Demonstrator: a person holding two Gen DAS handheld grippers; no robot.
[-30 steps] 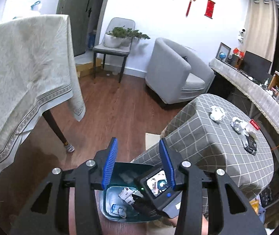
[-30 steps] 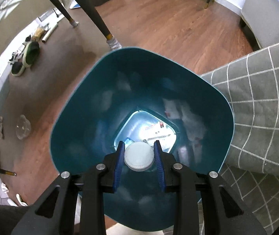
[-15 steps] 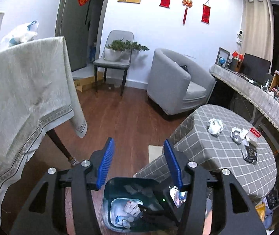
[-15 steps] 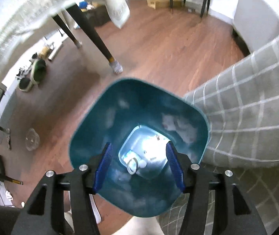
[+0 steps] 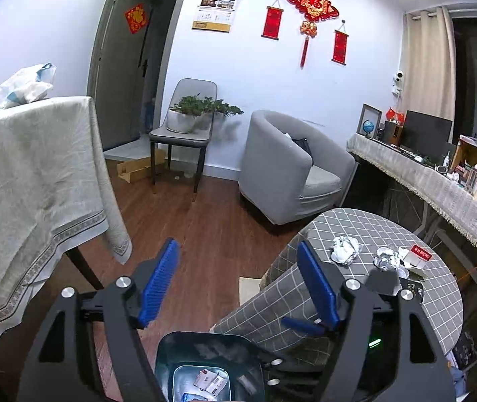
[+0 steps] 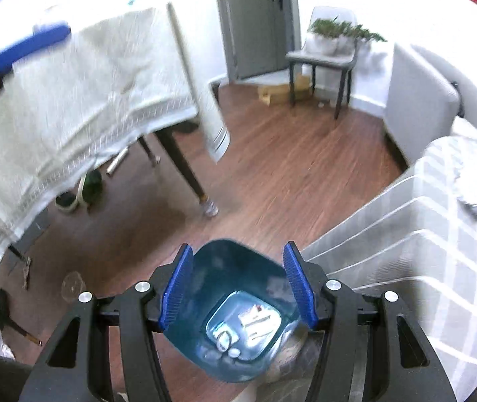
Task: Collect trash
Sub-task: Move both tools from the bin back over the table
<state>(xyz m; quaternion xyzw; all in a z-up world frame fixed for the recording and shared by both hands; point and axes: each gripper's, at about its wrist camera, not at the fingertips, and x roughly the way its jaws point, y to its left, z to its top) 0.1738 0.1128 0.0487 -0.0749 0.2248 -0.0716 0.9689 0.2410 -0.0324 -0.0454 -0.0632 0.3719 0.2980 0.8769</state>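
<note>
Both tongs gape empty: the right tongs above the teal bin at lower centre, the left tongs likewise. Crumpled wrappers wait on the checked table, right of frame; I'd approach from above, pinching one wad squarely.

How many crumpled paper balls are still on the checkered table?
2. One crumpled paper ball lies near the middle of the checkered table. The second ball sits to its right, beside a small red-topped box. More may be hidden behind the left gripper's fingers.
</note>
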